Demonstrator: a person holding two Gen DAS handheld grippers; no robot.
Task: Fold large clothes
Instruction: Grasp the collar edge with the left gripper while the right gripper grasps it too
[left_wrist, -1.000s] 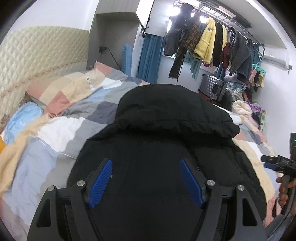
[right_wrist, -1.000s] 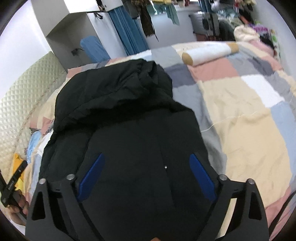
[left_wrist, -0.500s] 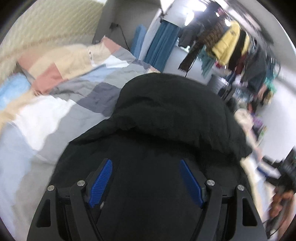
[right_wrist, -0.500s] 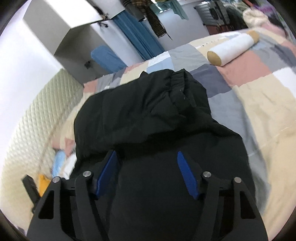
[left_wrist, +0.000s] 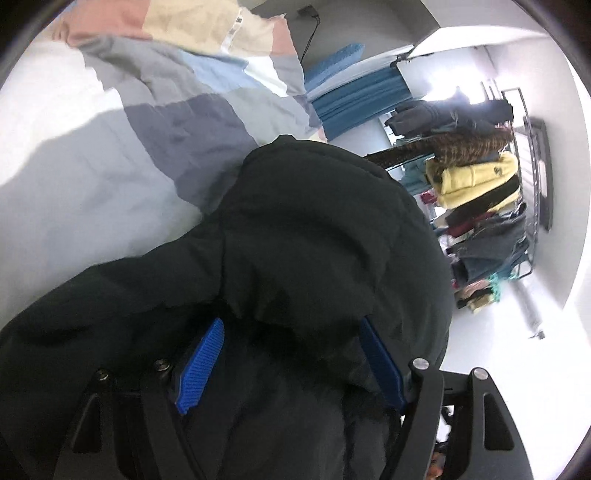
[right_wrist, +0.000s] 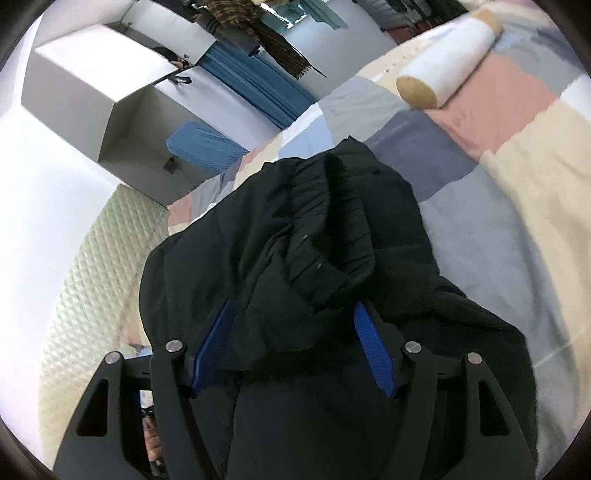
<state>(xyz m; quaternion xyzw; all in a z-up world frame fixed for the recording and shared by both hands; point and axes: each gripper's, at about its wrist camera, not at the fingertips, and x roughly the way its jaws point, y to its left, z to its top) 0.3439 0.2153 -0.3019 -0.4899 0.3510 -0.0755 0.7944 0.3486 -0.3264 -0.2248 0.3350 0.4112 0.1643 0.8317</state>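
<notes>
Both sets of jaws spread wide, left gripper (left_wrist: 291, 363) and right gripper (right_wrist: 291, 350) straddle the black jacket (right_wrist: 295, 236) on the patchwork quilt (right_wrist: 498, 177); they look poised to pinch its hood end, closing next.

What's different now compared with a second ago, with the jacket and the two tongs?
Both tongs have pushed forward along the black jacket toward its hood. The left tongs have also rolled sideways, so the room looks tilted. The right tongs now straddle the ribbed collar. Neither has closed on the fabric; both are still open. The jacket still lies on the patchwork quilt, and the bolster has not moved.
</notes>
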